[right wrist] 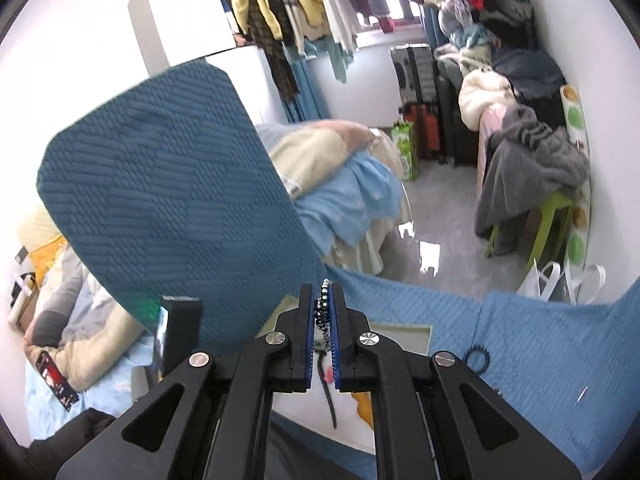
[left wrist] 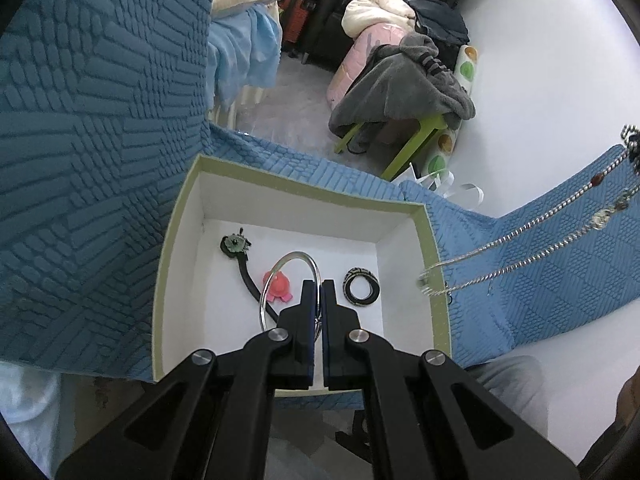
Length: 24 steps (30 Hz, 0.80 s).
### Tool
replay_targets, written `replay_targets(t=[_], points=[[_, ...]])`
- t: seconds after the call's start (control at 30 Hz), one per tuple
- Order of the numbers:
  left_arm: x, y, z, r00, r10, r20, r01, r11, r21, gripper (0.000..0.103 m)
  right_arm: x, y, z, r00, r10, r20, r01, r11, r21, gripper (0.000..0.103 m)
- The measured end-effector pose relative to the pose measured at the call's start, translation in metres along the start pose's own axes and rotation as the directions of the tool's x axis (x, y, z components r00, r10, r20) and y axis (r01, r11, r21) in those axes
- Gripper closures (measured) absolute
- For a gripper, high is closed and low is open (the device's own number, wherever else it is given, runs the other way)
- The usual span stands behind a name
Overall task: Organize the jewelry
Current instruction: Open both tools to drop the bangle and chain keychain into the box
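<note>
Over the box (left wrist: 438, 280), the left gripper (left wrist: 317, 296) pinches a silver bangle (left wrist: 294, 258), while the right gripper (right wrist: 322, 300) pinches a bead chain (right wrist: 323, 310).

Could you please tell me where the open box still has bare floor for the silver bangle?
Bare white floor runs along the box's left wall, below the black flower ornament, and across the back strip. The middle is crowded: silver bangle in the left gripper, pink charm, black-and-white ring.
</note>
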State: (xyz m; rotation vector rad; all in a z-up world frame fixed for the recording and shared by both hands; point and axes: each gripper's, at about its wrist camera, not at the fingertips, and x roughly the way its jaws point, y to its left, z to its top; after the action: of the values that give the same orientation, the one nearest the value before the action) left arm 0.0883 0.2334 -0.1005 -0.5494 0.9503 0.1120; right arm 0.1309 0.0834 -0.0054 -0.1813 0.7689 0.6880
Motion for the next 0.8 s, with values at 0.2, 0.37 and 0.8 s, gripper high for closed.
replay_targets(t=[0.2, 0.37, 0.8], points=[[-0.011, -0.001, 0.008, 1.0, 0.001, 0.018, -0.001, 1.0, 0.013, 0.102, 0.004, 0.001, 0.001, 1.0, -0.004, -0.012, 0.004, 1.0, 0.004, 0.098], [-0.009, 0.006, 0.004, 1.0, 0.007, 0.009, -0.007, 1.0, 0.014, 0.102, 0.035, -0.006, -0.03, 0.995, 0.002, -0.1, 0.002, 0.999, 0.042, 0.098], [0.012, 0.02, -0.024, 0.998, 0.013, -0.063, -0.014, 1.0, -0.002, 0.101, 0.11, -0.034, -0.115, 0.949, -0.05, -0.312, 0.078, 0.994, 0.076, 0.096]])
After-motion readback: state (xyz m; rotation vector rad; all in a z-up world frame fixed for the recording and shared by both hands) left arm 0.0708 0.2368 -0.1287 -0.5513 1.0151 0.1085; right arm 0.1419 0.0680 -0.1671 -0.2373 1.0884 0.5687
